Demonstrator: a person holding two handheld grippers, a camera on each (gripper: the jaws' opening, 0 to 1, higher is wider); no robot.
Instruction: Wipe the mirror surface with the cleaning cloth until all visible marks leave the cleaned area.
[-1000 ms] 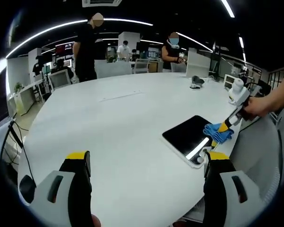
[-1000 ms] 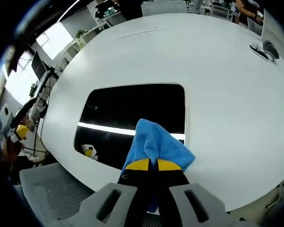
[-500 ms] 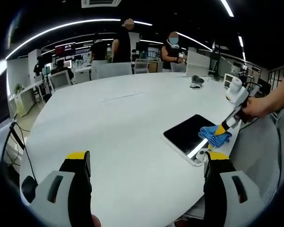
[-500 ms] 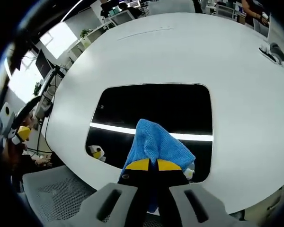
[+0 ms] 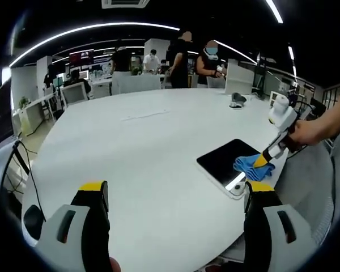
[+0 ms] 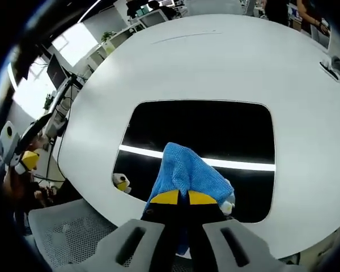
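Observation:
A dark rectangular mirror (image 6: 215, 130) lies flat on the white round table (image 6: 175, 62), close to its near edge. My right gripper (image 6: 182, 198) is shut on a blue cleaning cloth (image 6: 186, 173) that rests on the mirror's near part. A bright ceiling-light streak reflects across the glass. In the left gripper view the mirror (image 5: 224, 158) sits at the right, with the cloth (image 5: 250, 165) and the right gripper (image 5: 265, 158) on its right end, held by a hand. My left gripper (image 5: 175, 195) hangs open over the table's near edge, holding nothing.
Small grey devices (image 5: 236, 100) lie on the table's far right. Several people (image 5: 208, 61) stand behind the table among desks and monitors. A grey mesh chair (image 6: 62, 226) sits below the table edge. Cables (image 5: 20, 164) hang at the left.
The right gripper has slid the cloth leftward along the mirror's near part, so more glass shows to its right. A person in the background walked right. The left gripper held still.

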